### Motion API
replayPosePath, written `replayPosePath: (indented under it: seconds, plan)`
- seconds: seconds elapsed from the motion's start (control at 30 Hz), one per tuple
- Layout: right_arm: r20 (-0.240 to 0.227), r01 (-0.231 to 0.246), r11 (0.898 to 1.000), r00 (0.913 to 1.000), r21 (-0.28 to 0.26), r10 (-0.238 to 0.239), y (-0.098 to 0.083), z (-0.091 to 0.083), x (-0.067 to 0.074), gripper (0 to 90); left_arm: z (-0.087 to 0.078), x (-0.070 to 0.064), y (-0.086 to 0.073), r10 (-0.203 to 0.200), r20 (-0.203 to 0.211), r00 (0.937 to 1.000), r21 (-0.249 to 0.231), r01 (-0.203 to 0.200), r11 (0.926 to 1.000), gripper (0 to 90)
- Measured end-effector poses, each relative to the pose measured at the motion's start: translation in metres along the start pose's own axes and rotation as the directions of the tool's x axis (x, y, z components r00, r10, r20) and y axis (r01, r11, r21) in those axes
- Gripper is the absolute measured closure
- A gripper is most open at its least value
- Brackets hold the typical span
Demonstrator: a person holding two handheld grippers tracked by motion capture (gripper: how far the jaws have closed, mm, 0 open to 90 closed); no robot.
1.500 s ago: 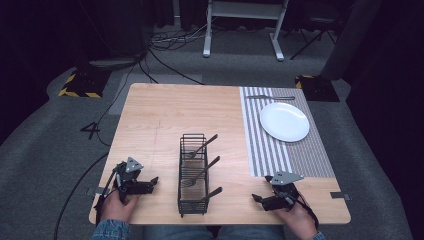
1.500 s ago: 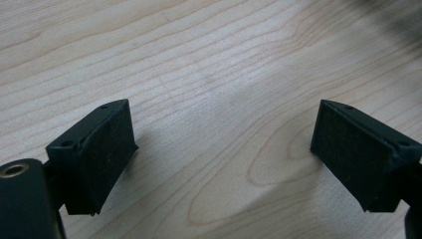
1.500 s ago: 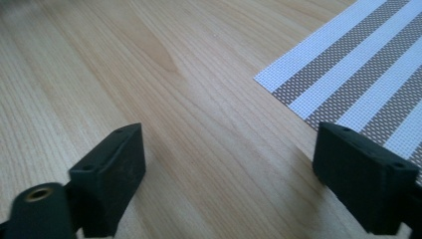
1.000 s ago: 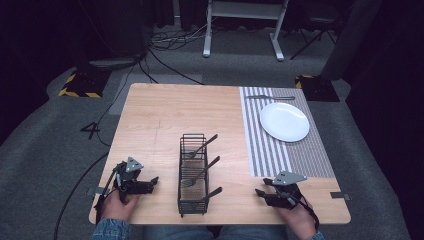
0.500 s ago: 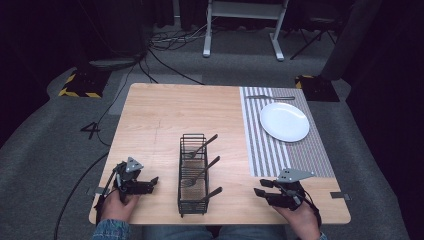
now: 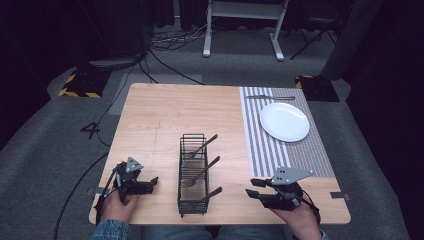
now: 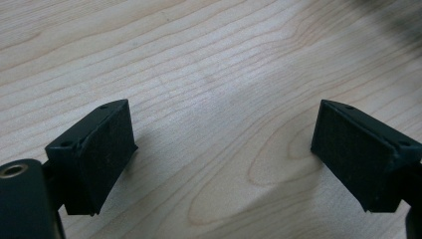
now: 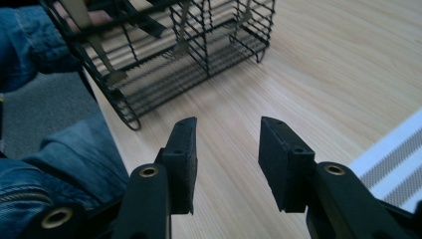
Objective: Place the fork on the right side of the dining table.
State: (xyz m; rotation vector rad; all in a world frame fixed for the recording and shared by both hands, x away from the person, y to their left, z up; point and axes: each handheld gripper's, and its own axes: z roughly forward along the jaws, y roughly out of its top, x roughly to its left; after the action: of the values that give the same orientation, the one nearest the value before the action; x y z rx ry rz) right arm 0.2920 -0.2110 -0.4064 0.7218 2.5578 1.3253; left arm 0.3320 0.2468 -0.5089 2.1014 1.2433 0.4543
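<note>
We take the black wire rack (image 6: 193, 172) as the thing at the centre: it stands on the near middle of the wooden counter (image 6: 165, 115), long side running away from us, and holds three pieces of cutlery (image 6: 202, 168) whose dark handles lean out over its right edge. In the right gripper view the same rack (image 8: 184, 55) sits ahead and to the left of the jaws, with metal blades showing through its mesh.

To the rack's left we see the left gripper (image 6: 150, 182), held by a hand (image 6: 120, 202) near the counter's front left corner, its tips pointing toward the rack but apart from it. In its own view the left gripper (image 7: 224, 149) has its jaws spread wide over bare wood, grasping nothing.

To the rack's right, the right gripper (image 6: 255, 192) is held by the other hand (image 6: 297, 217) at the front edge. In its view the right gripper (image 8: 226, 159) shows its jaws parted by a narrower gap, released, with nothing between them.

Farther right and back lies a striped placemat (image 6: 265, 145) carrying a white plate (image 6: 284, 121), well apart from the rack. A knife (image 6: 270, 97) lies across the mat's far end.
</note>
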Motion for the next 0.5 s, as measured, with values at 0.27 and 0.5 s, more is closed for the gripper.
replayPosePath:
  seconds: [0.27, 0.5]
  plan:
    - [-0.095, -0.012, 0.999, 0.9955, -0.038, 0.009, 0.024, -0.003, 0.011, 60.2, 0.000, 0.000, 0.000, 0.000, 0.000, 1.0000, 0.000, 0.000, 1.0000, 10.0]
    - [-0.155, 0.035, 0.998, 0.9870, -0.054, -0.043, 0.045, -0.003, 0.026, 60.9, 0.000, 0.000, 0.000, 0.000, 0.000, 1.0000, 0.000, 0.000, 1.0000, 10.1]
